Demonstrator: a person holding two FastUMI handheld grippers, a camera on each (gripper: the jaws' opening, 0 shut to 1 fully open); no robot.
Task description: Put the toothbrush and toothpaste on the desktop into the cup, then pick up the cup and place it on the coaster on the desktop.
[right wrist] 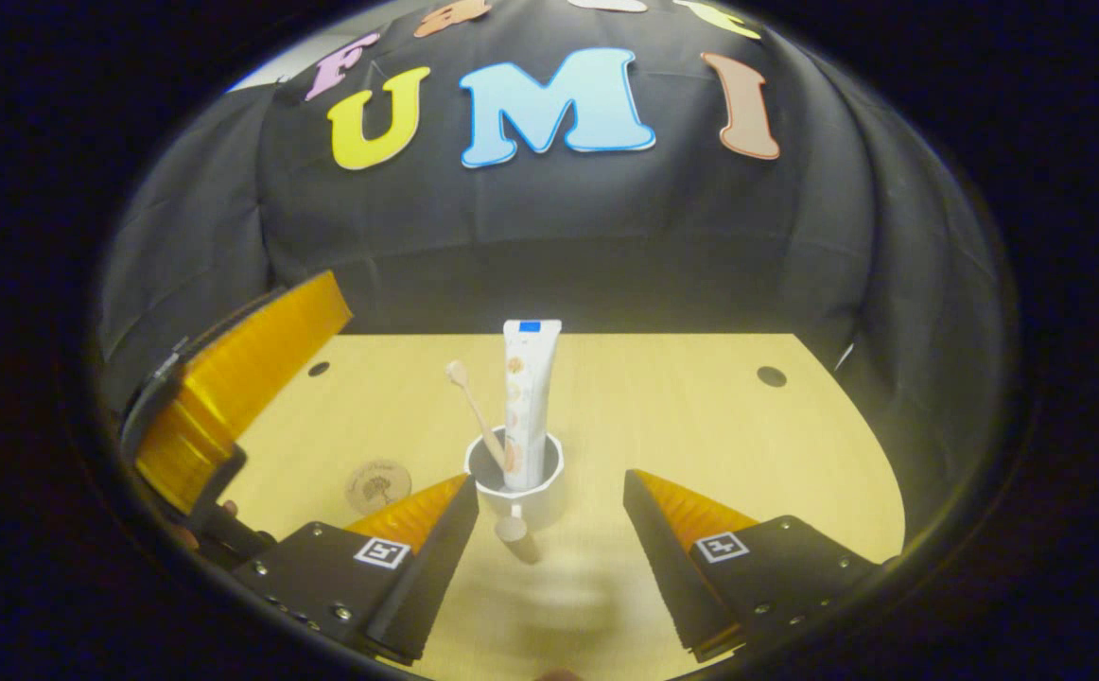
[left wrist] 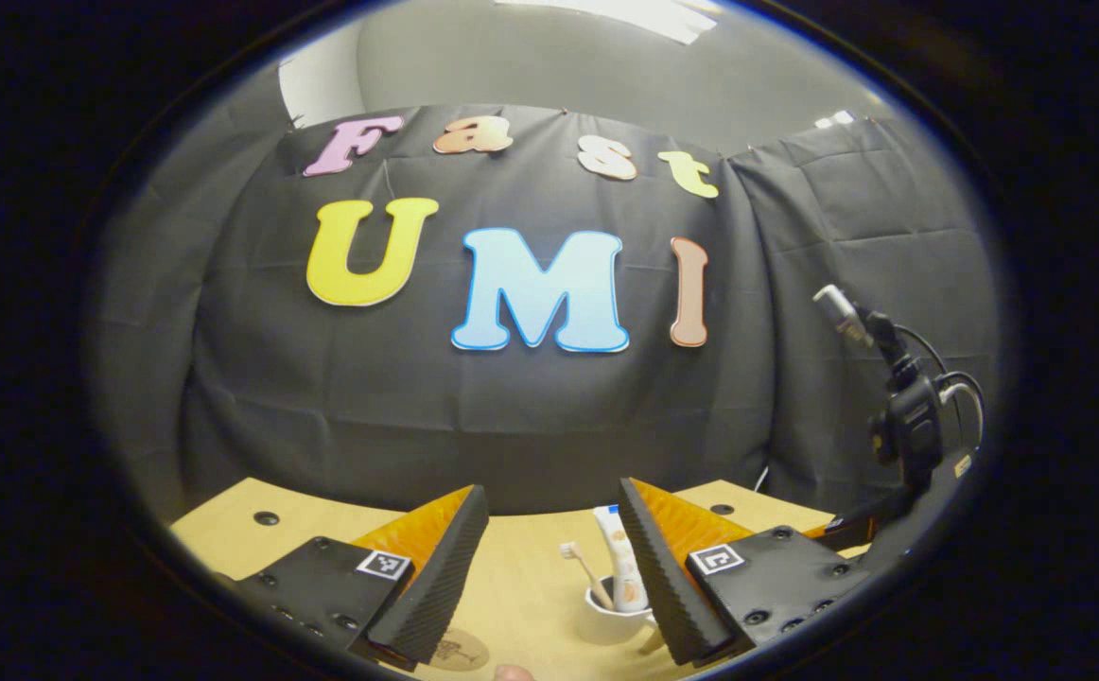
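A white cup (right wrist: 535, 497) stands upright on the wooden desktop (right wrist: 701, 416), its handle toward my right gripper. A white toothpaste tube (right wrist: 526, 397) and a toothbrush (right wrist: 474, 411) stand inside it, leaning on the rim. My right gripper (right wrist: 549, 478) is open just in front of the cup, with nothing between its fingers. A round brown coaster (right wrist: 377, 482) lies flat to the cup's left. In the left gripper view, the cup (left wrist: 606, 619), toothpaste (left wrist: 618, 549) and toothbrush (left wrist: 580, 566) sit low beside my open left gripper (left wrist: 551, 492), and the coaster (left wrist: 455, 651) lies below.
The left gripper's ridged finger (right wrist: 237, 378) hovers over the desktop's left side, near the coaster. The right gripper's body with its cables (left wrist: 909, 426) rises at the right. Small holes (right wrist: 771, 375) dot the desktop near its back edge, which meets the booth's cloth wall.
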